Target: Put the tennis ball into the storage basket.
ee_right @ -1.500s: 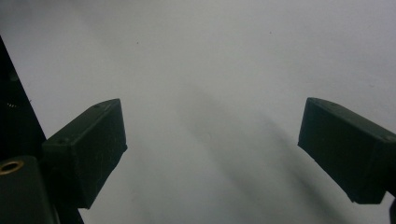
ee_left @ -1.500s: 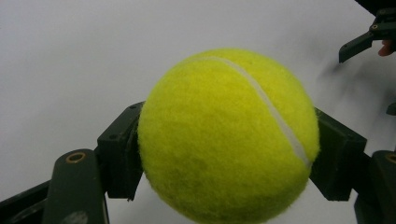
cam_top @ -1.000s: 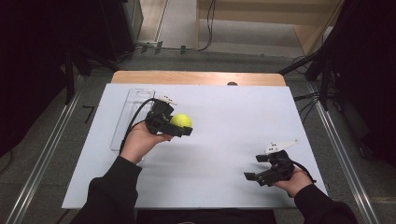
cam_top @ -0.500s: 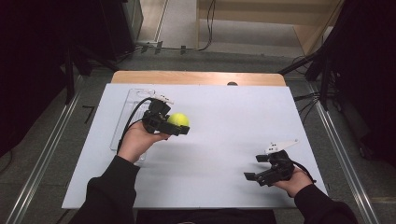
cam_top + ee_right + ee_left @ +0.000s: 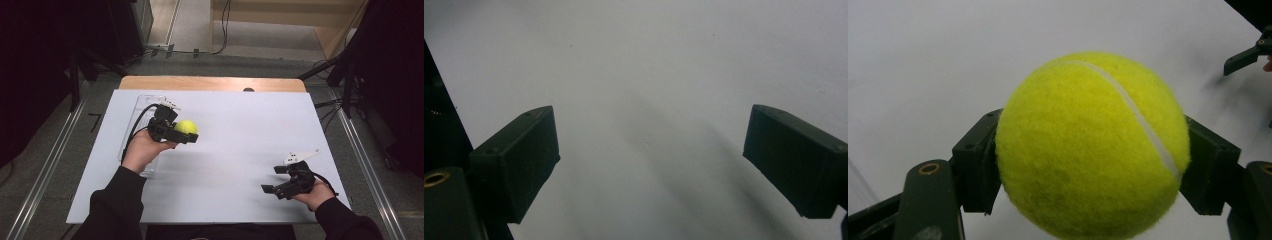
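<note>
A yellow-green tennis ball (image 5: 186, 127) (image 5: 1093, 145) is clamped between the two jaws of my left gripper (image 5: 189, 130) (image 5: 1093, 167), held a little above the white table at the left. The pads press on both sides of the ball. In the left gripper view the ball's white seam curves down its right side. My right gripper (image 5: 272, 179) (image 5: 651, 155) rests near the table's front right, its jaws wide apart with nothing between them. One of its jaws shows at the far right of the left gripper view.
A clear plastic tray (image 5: 141, 107) lies along the left side of the white tabletop (image 5: 240, 135), partly under my left hand. A wooden strip (image 5: 210, 83) runs along the far edge. Metal rails flank the table on both sides.
The left gripper with the ball has shifted slightly leftward and a little toward the far side. The right gripper has stayed where it was.
</note>
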The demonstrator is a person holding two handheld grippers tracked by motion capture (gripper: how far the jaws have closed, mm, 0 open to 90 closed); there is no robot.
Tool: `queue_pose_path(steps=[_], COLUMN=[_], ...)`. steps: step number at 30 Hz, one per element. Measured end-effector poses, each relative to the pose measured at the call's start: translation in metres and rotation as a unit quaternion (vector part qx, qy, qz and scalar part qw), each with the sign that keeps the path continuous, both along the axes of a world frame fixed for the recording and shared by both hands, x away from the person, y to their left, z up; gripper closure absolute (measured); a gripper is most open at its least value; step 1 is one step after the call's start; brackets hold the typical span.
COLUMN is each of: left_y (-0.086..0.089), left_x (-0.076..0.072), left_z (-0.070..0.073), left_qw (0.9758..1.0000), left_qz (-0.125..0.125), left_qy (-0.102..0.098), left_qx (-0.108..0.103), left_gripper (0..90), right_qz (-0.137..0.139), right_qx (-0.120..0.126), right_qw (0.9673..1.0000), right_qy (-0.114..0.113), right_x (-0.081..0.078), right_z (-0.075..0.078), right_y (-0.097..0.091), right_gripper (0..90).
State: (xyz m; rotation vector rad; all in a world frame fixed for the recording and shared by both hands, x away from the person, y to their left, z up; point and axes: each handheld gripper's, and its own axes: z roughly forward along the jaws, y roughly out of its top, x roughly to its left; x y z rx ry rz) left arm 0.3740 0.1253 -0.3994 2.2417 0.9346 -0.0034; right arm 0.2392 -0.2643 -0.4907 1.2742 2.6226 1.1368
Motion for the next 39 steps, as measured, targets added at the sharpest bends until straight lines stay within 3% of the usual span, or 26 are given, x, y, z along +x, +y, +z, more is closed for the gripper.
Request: queue_pose_path(steps=[21, 39], left_y=[0.021, 0.038], left_x=[0.007, 0.010], left_z=[0.001, 0.007], left_qw=[0.9996, 0.9990], left_qz=[0.026, 0.044], left_qy=[-0.001, 0.001], left_qx=[0.010, 0.002], left_gripper=[26.1, 26.1], right_qz=[0.000, 0.001], right_qx=[0.000, 0.000], right_qw=[1.0000, 1.0000], right_qy=[0.000, 0.000], right_x=[0.000, 0.000], right_z=[0.000, 0.000], right_y=[0.000, 0.000], right_gripper=[5.8, 5.8])
